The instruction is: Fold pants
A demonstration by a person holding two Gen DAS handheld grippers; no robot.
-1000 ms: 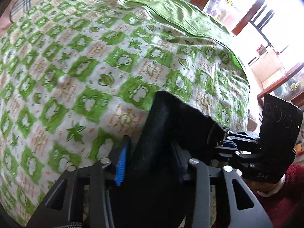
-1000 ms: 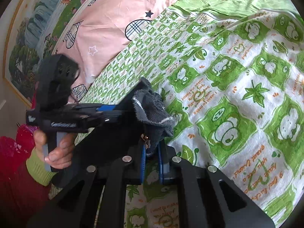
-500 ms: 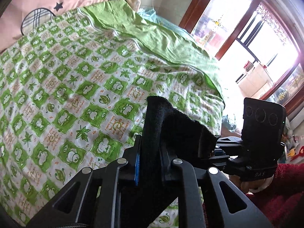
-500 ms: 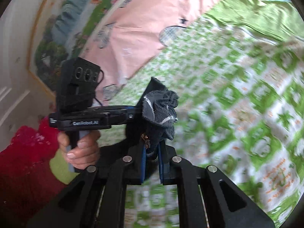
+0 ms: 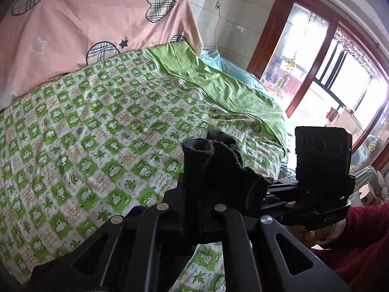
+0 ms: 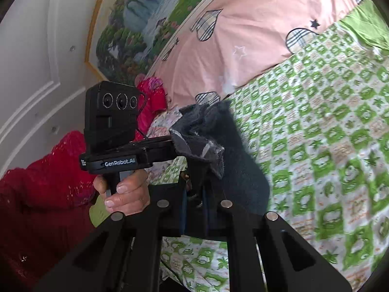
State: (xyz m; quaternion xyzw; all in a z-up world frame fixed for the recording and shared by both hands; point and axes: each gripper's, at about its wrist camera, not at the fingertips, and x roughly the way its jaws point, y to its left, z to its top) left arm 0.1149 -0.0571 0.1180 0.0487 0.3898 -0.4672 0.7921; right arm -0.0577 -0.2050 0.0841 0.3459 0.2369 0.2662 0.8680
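The dark pants (image 5: 214, 172) are held up in the air over the bed, pinched by both grippers. My left gripper (image 5: 194, 209) is shut on a bunched edge of the fabric. My right gripper (image 6: 194, 202) is shut on another bunched part of the pants (image 6: 214, 141), which show a grey inner side and hang down below. Each view shows the other gripper close by: the right one (image 5: 321, 170) at the right of the left wrist view, the left one (image 6: 111, 131) at the left of the right wrist view. The pants' lower part is hidden behind the grippers.
A bed with a green and white patterned sheet (image 5: 97, 133) lies below. A pink quilt with plaid hearts (image 5: 85, 24) is heaped at the bed's far side. A plain green cloth (image 5: 218, 85) lies along the window side. A window (image 5: 340, 73) stands to the right.
Both grippers have lifted and tilted upward with the pants still pinched; the bed looks farther away, and the pink quilt, window and wall have come into view.
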